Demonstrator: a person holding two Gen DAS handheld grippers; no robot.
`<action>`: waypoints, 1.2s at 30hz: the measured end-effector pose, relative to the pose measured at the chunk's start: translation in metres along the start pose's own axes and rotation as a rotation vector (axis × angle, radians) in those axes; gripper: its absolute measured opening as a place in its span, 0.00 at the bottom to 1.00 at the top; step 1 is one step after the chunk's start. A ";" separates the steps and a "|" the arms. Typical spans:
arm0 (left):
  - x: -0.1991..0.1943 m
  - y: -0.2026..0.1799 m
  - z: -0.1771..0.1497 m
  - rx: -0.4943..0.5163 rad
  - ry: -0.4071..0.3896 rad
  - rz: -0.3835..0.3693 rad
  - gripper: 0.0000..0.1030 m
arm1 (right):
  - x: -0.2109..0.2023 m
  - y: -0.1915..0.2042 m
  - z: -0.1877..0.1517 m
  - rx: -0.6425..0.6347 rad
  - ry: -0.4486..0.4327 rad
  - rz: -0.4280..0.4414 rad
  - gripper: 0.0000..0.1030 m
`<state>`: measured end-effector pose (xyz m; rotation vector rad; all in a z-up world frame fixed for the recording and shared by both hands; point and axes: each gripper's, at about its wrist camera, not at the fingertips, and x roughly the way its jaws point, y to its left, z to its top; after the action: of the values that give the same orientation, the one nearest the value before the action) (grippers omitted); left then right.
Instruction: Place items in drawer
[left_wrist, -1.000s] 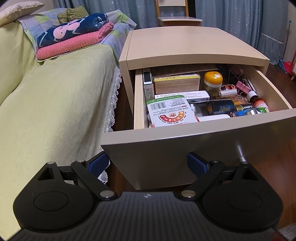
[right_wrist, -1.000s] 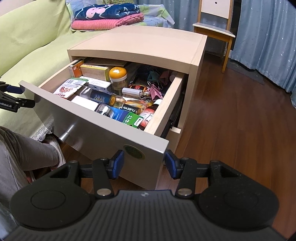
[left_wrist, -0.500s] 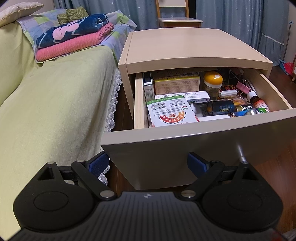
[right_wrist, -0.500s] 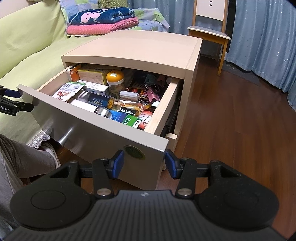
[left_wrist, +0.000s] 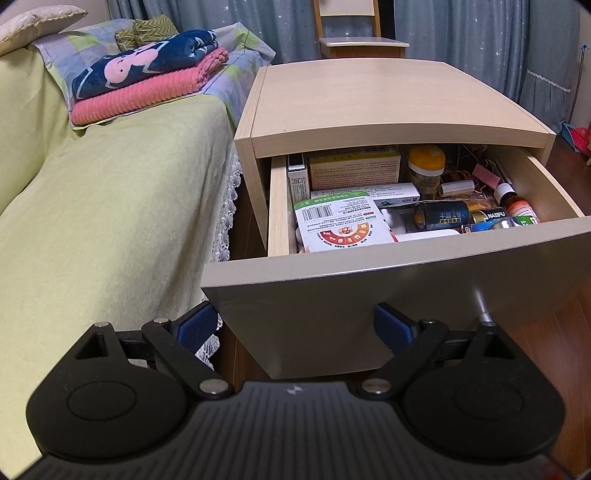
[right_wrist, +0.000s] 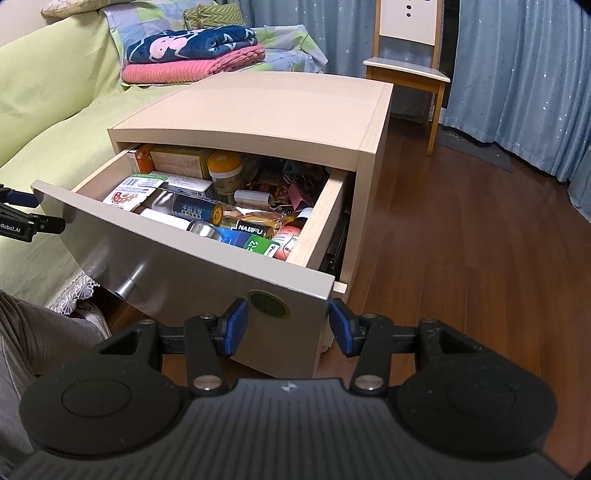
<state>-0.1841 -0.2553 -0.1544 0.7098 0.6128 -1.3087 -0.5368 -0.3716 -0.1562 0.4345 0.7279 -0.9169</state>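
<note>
Drawer (left_wrist: 388, 299) first: it is pulled out of the nightstand (left_wrist: 369, 99) and is packed full. Boxes, a jar with a yellow lid (left_wrist: 426, 160) and big batteries (left_wrist: 443, 216) lie inside. In the left view it fills the space from 12 to 3 o'clock.

Both claws hold nothing. The left claw (left_wrist: 295, 328) is spread wide, low in front of the drawer's left corner. The right claw (right_wrist: 288, 325) is spread too, with one blue pad on each side of the drawer's right corner, near the round sticker (right_wrist: 268, 304). I cannot tell if the pads touch the wood.

It looks like the things are already in, so the next step is likely to push the drawer shut. To do it well, press flat on the front panel with both claws, one at each end, so it slides straight and does not jam. Push slowly. The tall jar and the brown bottle (right_wrist: 290, 232) could catch under the top if they stand too high, so check them first.

No bench is here. The nightstand stands on a dark wood floor (right_wrist: 461, 258). A bed with a green cover (left_wrist: 103, 206) lies at 9 o'clock, touching the nightstand's side. Folded blankets (left_wrist: 147, 81) sit at 11 o'clock. A wooden chair (right_wrist: 406, 70) and blue curtains (right_wrist: 517, 74) are at 12 to 1 o'clock. A person's leg (right_wrist: 40, 332) shows at 8 o'clock in the right view.
</note>
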 end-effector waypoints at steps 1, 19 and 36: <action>0.000 0.000 0.000 0.000 -0.001 0.000 0.90 | 0.000 0.000 0.000 0.001 -0.002 -0.001 0.43; 0.003 0.000 -0.001 0.004 -0.008 0.000 0.90 | 0.007 -0.001 0.004 0.023 -0.030 -0.023 0.43; 0.009 -0.001 0.000 0.003 -0.017 0.003 0.90 | 0.016 -0.002 0.009 0.042 -0.054 -0.041 0.43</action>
<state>-0.1833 -0.2609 -0.1611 0.7011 0.5965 -1.3117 -0.5285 -0.3870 -0.1617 0.4314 0.6710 -0.9802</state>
